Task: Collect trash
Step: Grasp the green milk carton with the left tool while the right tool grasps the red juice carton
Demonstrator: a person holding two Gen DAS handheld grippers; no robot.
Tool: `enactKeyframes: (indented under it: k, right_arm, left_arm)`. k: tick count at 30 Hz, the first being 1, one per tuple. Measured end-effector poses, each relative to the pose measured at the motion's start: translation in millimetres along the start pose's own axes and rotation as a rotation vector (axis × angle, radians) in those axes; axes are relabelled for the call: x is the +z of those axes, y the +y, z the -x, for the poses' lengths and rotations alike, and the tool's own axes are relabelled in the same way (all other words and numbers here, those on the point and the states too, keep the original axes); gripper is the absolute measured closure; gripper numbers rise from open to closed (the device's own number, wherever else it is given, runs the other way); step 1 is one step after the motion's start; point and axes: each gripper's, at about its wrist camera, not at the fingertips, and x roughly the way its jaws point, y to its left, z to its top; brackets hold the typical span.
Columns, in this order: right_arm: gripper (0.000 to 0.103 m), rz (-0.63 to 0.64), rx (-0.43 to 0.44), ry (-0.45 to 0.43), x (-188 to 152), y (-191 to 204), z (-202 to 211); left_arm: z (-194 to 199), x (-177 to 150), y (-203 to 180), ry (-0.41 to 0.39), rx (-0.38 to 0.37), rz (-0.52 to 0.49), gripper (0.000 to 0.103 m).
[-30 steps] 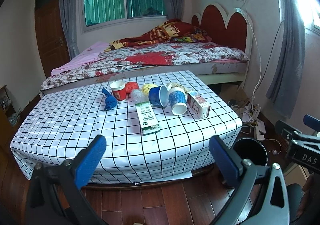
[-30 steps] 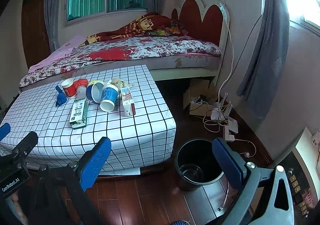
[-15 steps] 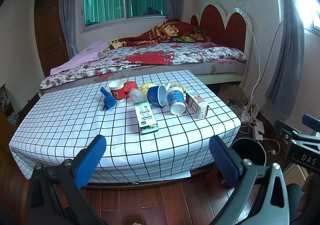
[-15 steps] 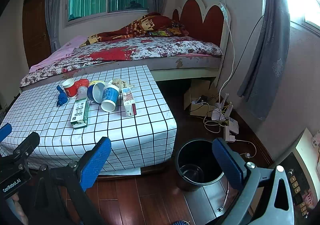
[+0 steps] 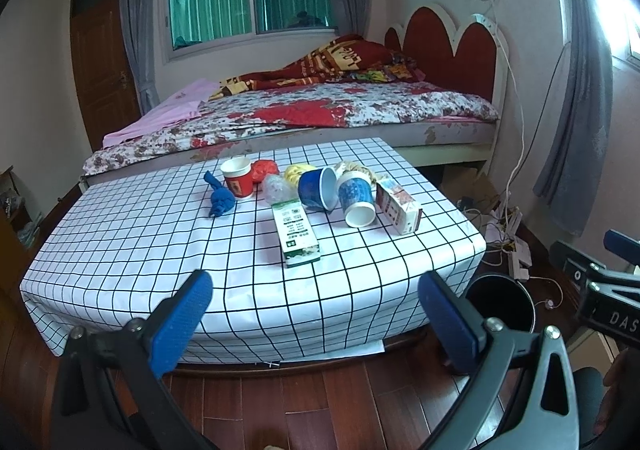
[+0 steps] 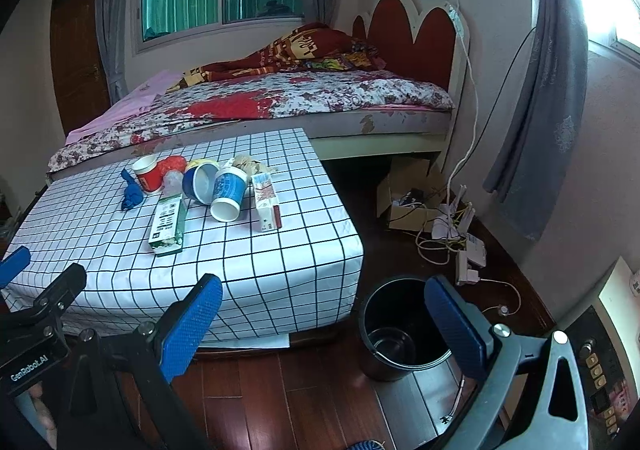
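Observation:
Trash lies on a low table with a checked cloth point(image 5: 160, 250): a green and white carton point(image 5: 296, 232), a red and white carton point(image 5: 398, 206), a tipped blue-patterned cup point(image 5: 356, 198), a blue bowl on its side point(image 5: 318, 188), a red paper cup point(image 5: 237, 182), a blue wad point(image 5: 219, 202) and crumpled wrappers. The same pile shows in the right wrist view, with the green carton point(image 6: 168, 222). A black bin point(image 6: 404, 330) stands on the floor right of the table. My left gripper point(image 5: 316, 310) and right gripper point(image 6: 324, 314) are open, empty, held back from the table.
A bed point(image 5: 320, 118) stands right behind the table. Cables, a power strip point(image 6: 466, 258) and a cardboard box point(image 6: 408, 194) lie on the wood floor to the right. A grey curtain point(image 6: 536, 110) hangs by the right wall. A brown door point(image 5: 100, 66) is at the far left.
Both views have drifted slightly back and up from the table. Nothing on the table has moved. Both grippers stay open.

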Motion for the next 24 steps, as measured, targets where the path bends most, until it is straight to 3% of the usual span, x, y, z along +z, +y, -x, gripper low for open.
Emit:
enactKeyframes:
  k: [12,14,16,19,23,24]
  right_arm:
    - [0.002,0.006,0.125,0.008,-5,0,-10]
    - [0.010,0.013,0.131,0.020,-5,0,-19]
    - [0.027,0.014,0.146,0.035,-5,1,-30]
    - [0.033,0.017,0.171,0.056,-4,3,-52]
    - [0.035,0.039,0.183,0.082,3,15,-92]
    - [0.041,0.046,0.191,0.096,6,19,-106]
  left_arm:
    - [-12,-6,11,0.015,-0.015,0.029,0.000]
    - [-19,-8,17,0.024,-0.041,0.045,0.000]
    - [-30,-10,22,0.038,-0.055,0.053,0.002]
    - [-54,-11,25,0.075,-0.064,0.052,0.018]
    - [-97,-8,26,0.112,-0.034,0.049,0.020]
    - [-109,-6,28,0.122,-0.031,0.060,0.020]
